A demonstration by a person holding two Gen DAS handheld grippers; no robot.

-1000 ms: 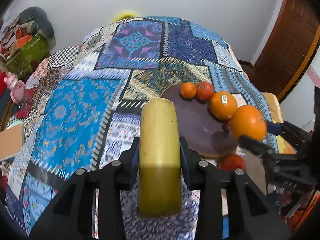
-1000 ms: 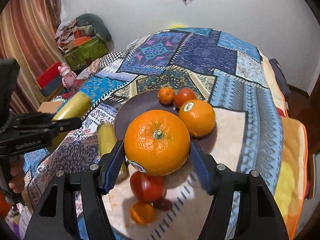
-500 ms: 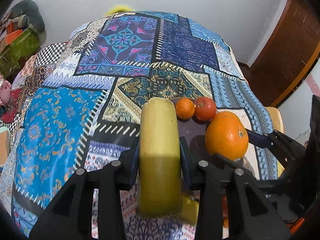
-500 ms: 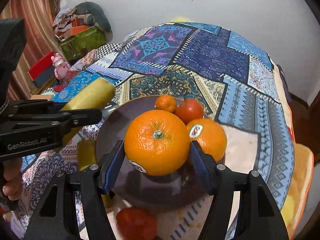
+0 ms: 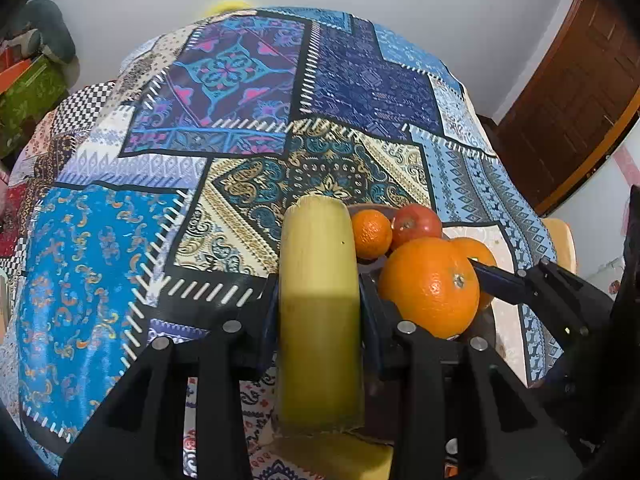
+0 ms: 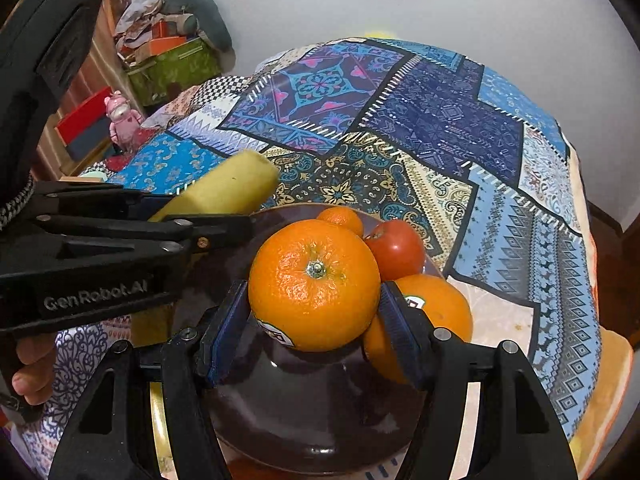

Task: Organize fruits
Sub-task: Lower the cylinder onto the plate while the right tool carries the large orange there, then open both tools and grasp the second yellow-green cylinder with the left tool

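My left gripper (image 5: 319, 300) is shut on a yellow banana piece (image 5: 318, 300) and holds it over the left edge of the dark brown plate (image 6: 320, 420); the banana piece also shows in the right wrist view (image 6: 224, 192). My right gripper (image 6: 314, 312) is shut on a large orange (image 6: 314, 284), low over the plate's middle; the orange also shows in the left wrist view (image 5: 430, 286). On the plate lie a small mandarin (image 6: 342, 218), a red tomato (image 6: 396, 248) and a stickered orange (image 6: 436, 312).
A patchwork cloth (image 5: 240, 140) covers the table. Another yellow banana piece (image 5: 332, 456) lies under my left gripper beside the plate. Boxes and a pink toy (image 6: 120, 120) stand off the table's left. A wooden door (image 5: 580, 80) is at right.
Both grippers have moved forward over the plate. The banana piece now sits beside the mandarin, and the large orange has come down closer to the plate next to the stickered orange.
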